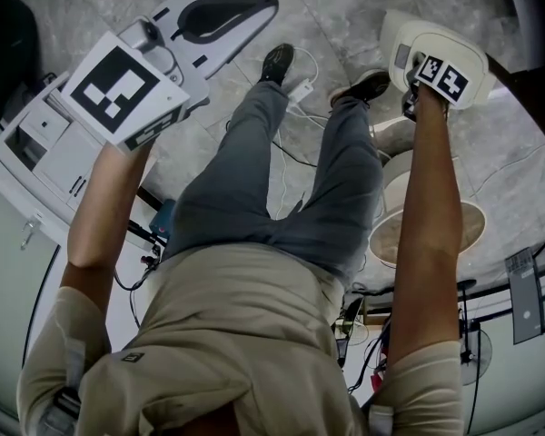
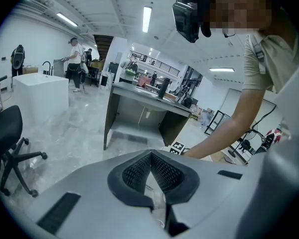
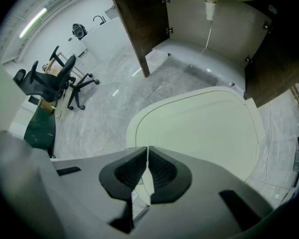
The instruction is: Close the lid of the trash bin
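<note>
Approach step: right gripper (image 3: 147, 148), jaws closed on nothing, hovers over rounded cream plastic bin lid (image 3: 199, 128); a downward push likely comes next.

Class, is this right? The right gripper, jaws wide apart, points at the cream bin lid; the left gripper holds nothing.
No: the right gripper has its jaws together, not wide apart, as the right gripper view shows. It points at the cream bin lid, and the left gripper holds nothing.
</note>
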